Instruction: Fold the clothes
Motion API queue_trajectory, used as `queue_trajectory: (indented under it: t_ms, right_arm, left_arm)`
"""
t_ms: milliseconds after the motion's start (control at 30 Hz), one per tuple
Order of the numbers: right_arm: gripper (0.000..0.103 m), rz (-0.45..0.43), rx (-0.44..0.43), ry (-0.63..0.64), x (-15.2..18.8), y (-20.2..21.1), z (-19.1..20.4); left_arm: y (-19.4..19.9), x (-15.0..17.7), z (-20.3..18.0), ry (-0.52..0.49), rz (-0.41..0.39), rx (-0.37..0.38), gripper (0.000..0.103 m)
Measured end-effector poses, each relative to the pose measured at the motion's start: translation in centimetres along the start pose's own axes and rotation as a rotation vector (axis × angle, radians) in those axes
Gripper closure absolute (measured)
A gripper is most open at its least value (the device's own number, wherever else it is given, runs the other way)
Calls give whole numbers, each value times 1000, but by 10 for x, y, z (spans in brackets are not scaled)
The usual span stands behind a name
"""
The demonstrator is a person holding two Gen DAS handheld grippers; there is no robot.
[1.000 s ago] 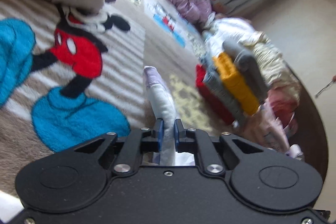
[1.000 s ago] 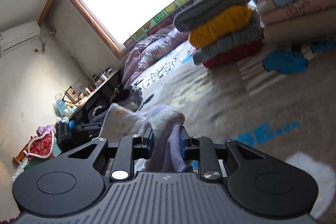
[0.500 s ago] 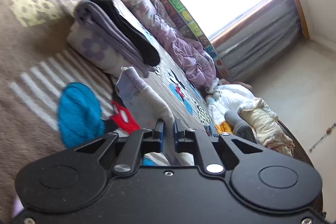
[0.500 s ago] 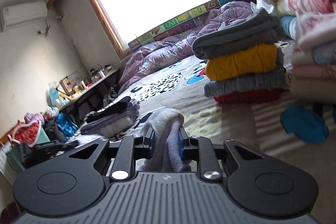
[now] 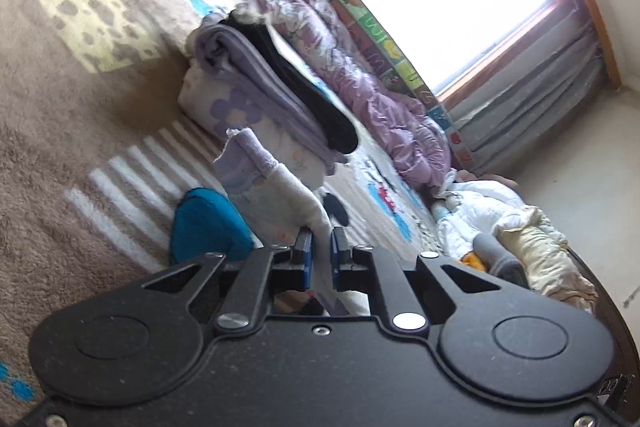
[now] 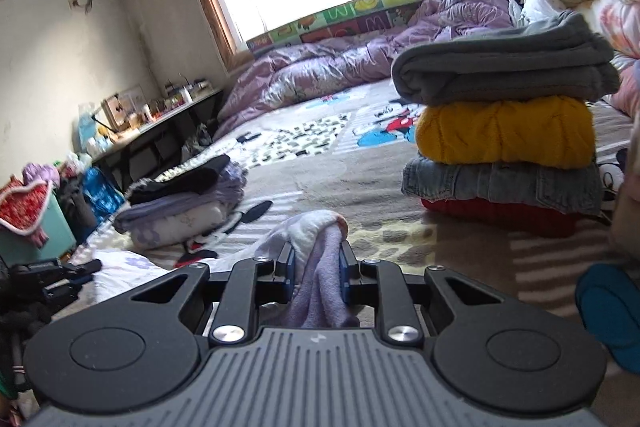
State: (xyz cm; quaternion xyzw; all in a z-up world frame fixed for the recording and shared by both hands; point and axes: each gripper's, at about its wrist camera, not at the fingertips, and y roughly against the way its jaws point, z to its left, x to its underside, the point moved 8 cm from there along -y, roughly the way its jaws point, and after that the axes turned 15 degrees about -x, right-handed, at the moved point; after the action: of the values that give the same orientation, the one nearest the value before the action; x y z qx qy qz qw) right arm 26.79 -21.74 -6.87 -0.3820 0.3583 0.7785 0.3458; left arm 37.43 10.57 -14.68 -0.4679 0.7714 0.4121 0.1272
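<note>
Both tools, left tool [image 5: 321, 251] and right tool [image 6: 316, 265], pinch one lilac-and-white garment [image 6: 320, 283] held above the rug [image 6: 360, 183], between a low folded pile [image 6: 184, 203] and a taller stack [image 6: 504, 143].

Grey sweater [image 6: 504, 67], mustard cable-knit sweater [image 6: 504, 131], faded blue denim [image 6: 500, 183], red knit [image 6: 500, 215]; lilac quilt [image 6: 320, 71]; brown rug [image 5: 60, 131] with white stripes.

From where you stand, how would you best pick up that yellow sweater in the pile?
Probably by the yellow sweater's rounded folded edge, which faces the camera. Come in level from the front, one finger above and one below, since the grey garment lies on top.
</note>
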Motion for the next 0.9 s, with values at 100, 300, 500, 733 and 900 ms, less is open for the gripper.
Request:
queue_trajectory:
  t_ms: [100,300,500,733,900]
  right_arm:
    - [81,39,13,10,4,-17,-9]
    - [81,124,53,-12,22,-43,-34]
    - [81,220,102,-56,53,-56,-55]
    - [64,222,129,-120,46,-43,-64]
    - [59,128,149,-155,26,-2,-70]
  left_arm:
    - [-10,3,5,-1,25,-37,96]
    - [-27,13,11,-57,102,-129,96]
    - [-39,25,21,-107,195,-215,93]
    - [-16,12,22,-122,172,-174,58]
    - [14,-2,20,-138,98,-124,54]
